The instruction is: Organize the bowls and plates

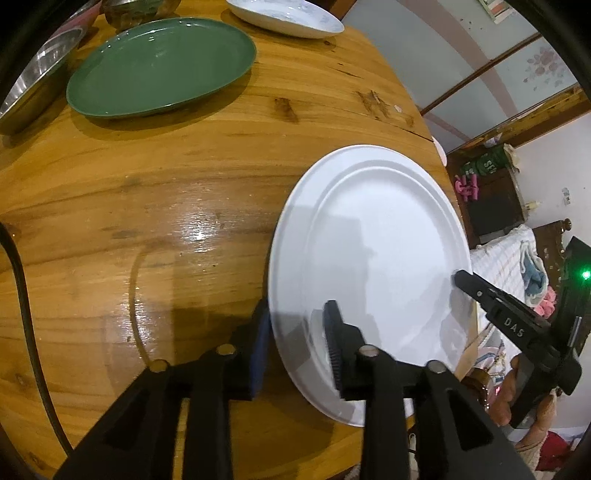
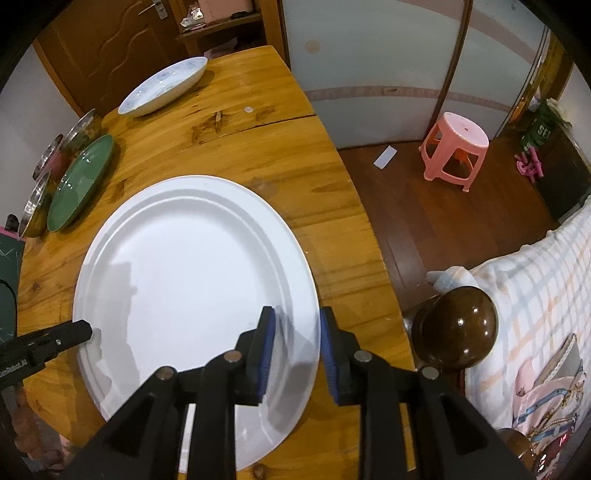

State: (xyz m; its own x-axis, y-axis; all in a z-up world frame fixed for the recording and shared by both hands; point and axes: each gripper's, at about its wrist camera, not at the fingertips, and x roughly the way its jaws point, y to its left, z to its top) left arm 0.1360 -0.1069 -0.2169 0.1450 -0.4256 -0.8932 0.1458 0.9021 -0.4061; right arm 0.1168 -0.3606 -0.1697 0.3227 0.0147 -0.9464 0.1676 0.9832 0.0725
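Note:
A large white oval plate [image 1: 373, 251] lies flat on the wooden table [image 1: 155, 192], near its right edge. My left gripper [image 1: 295, 332] straddles the plate's near-left rim. One pad is outside the rim and the other over the plate, and a gap shows on both sides, so it is open. In the right wrist view the same plate [image 2: 192, 280] fills the middle. My right gripper [image 2: 297, 332] is open astride the right rim, its pads clear of it. Each gripper's tip shows in the other's view, resting at the opposite rim.
A green plate [image 1: 159, 66] and steel bowls [image 1: 33, 85] sit at the far left, and a white patterned dish [image 1: 284, 14] at the back. The table edge [image 2: 354, 206] drops to the floor with a pink stool [image 2: 456, 147]. A brown bedpost [image 2: 454, 325] stands close by.

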